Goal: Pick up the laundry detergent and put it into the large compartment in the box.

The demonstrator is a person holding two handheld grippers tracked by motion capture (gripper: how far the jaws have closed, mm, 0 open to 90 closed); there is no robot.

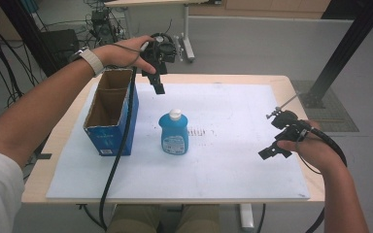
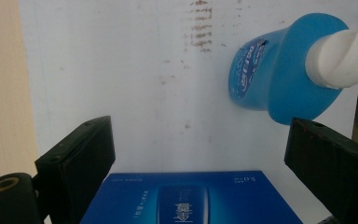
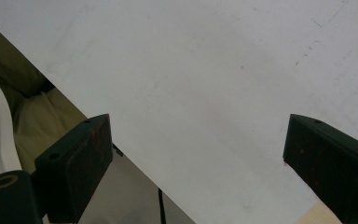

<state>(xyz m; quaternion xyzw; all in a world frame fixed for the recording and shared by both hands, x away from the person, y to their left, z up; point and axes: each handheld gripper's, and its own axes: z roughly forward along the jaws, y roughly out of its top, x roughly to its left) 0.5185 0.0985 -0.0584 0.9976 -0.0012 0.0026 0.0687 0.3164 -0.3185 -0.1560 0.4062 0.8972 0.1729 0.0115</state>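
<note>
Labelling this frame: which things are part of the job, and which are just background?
In the job:
blue bottle, upright on the white mat
open blue box beside it
left gripper, open, above them

Lying about:
right gripper, open, idle at the mat's edge
cables on the floor

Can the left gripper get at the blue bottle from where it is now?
Probably yes. The left gripper hangs open above the far side of the white sheet, just behind the bottle. The cardboard box stands off to one side, so nothing lies between them.
</note>
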